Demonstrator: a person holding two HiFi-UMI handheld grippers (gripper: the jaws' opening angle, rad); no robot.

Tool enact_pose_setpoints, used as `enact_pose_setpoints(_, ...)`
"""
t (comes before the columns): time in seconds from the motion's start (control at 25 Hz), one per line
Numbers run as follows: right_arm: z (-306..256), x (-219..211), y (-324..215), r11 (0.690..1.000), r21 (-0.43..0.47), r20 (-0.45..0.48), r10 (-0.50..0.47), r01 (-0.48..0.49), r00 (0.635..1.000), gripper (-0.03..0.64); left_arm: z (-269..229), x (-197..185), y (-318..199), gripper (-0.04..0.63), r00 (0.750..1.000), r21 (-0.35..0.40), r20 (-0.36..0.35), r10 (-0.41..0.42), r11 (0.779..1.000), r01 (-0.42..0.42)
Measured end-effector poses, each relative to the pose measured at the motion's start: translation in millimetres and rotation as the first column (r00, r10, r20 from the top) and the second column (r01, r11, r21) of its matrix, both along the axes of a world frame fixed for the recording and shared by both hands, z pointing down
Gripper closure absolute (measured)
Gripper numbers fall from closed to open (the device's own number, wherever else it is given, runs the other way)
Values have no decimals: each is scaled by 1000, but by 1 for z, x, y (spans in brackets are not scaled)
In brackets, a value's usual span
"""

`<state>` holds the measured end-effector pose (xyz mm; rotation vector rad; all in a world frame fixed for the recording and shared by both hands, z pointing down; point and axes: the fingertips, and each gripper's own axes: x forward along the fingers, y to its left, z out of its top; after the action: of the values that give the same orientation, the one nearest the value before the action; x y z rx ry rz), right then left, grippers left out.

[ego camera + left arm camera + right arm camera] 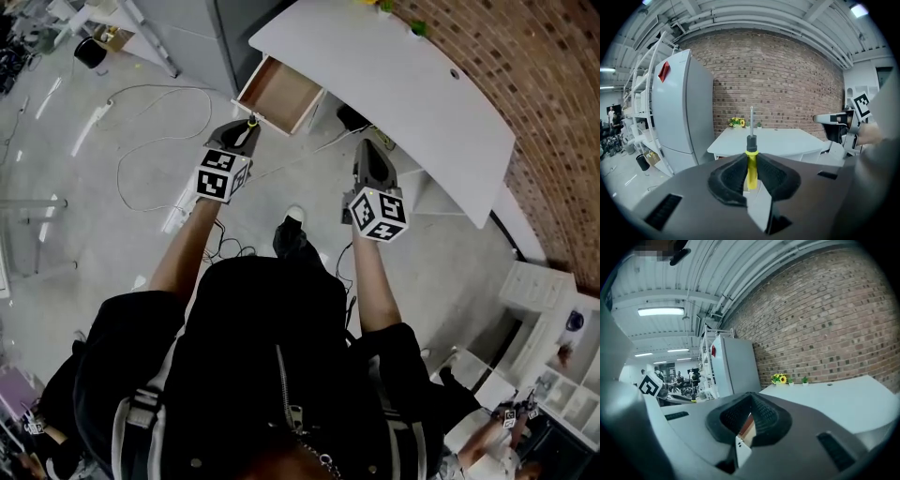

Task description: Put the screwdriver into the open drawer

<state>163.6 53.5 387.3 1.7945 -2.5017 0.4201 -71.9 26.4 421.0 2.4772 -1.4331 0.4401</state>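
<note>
My left gripper (pixel 246 127) is shut on a screwdriver (pixel 750 161) with a yellow handle, a black collar and a thin metal shaft. In the left gripper view the shaft sticks up past the closed pads. In the head view the screwdriver (pixel 251 120) sits just short of the front edge of the open wooden drawer (pixel 278 94), which is pulled out from under the white table (pixel 394 80). My right gripper (pixel 369 150) hangs to the right, in front of the table's edge, with its jaws together and nothing held (pixel 749 425).
A grey fridge (pixel 682 119) stands left of the table against a brick wall (pixel 778 79). A small pot of flowers (pixel 737 122) sits at the table's far edge. Cables (pixel 159 122) trail over the floor at the left. White shelf units (pixel 544 300) stand at the right.
</note>
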Motion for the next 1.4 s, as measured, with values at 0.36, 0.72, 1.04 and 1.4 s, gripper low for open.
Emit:
enact_pose_setpoints(0.36, 13, 11, -98, 996, -39, 28, -79, 80, 996, 609, 15, 10, -73, 515, 997, -39, 45, -59, 997, 60)
enact_pose_setpoints(0.72, 32, 4, -142, 991, -95, 28, -87, 89, 996, 609, 53, 3, -126, 515, 997, -116, 66, -49, 992, 56)
enact_pose_setpoints(1.04, 58, -6, -193, 985, -171, 14, -37, 39, 999, 609, 108, -2, -188, 515, 997, -207, 68, 21, 978, -6)
enact_pose_setpoints(1.4, 96, -23, -234, 957, -290, -4, 3, -4, 1000, 609, 218, -10, -230, 515, 988, -385, 106, 111, 921, -62)
